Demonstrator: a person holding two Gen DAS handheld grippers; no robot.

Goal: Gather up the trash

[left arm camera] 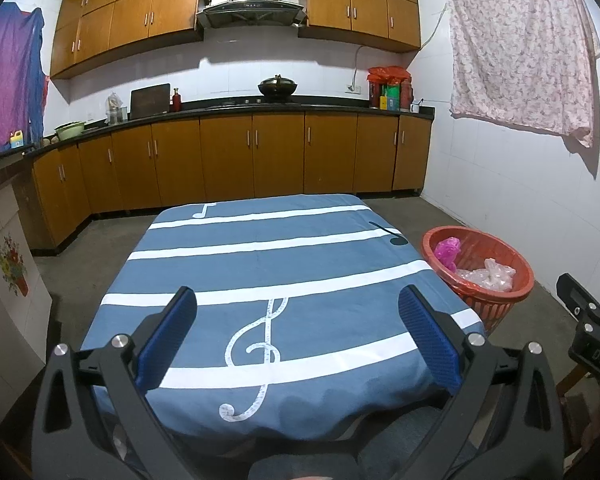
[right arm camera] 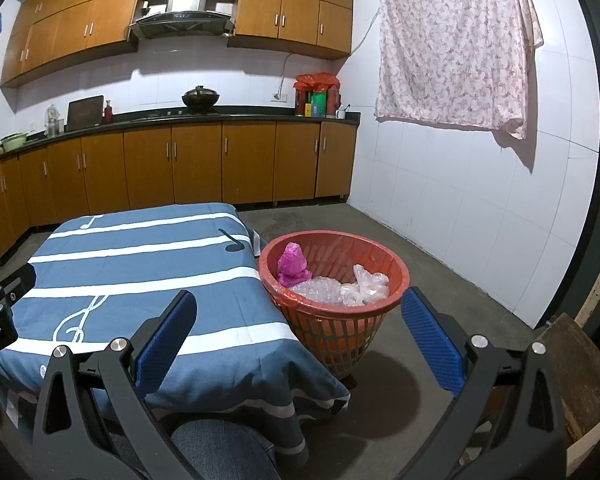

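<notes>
Trash is all sitting inside the red basket (right arm camera: 334, 288), which is standing on the concrete floor (right arm camera: 440, 280) just off the right edge of the surface (left arm camera: 284, 280), touching or nearly touching the hanging cloth there. Inside it, a crumpled pink bag (right arm camera: 293, 266) is leaning toward the side nearest the surface, some bubble wrap (right arm camera: 318, 290) is lying in the middle, and a clear plastic bag (right arm camera: 366, 282) is resting toward the far-right side.

Left claw (left arm camera: 298, 312) is hovering over the near edge of the surface with its blue pads spread wide and nothing between them. Right claw (right arm camera: 298, 316) is also gaping wide and holding nothing, hanging above the near right corner of the surface, with the basket showing between its fingers.

Blue cloth with white stripes and music notes is covering the whole surface, and I'm not seeing any loose bits lying on it. Kitchen cabinets (left arm camera: 252, 160) are running along the back wall, and a floral sheet (right arm camera: 456, 48) is hanging on the right-hand wall.
</notes>
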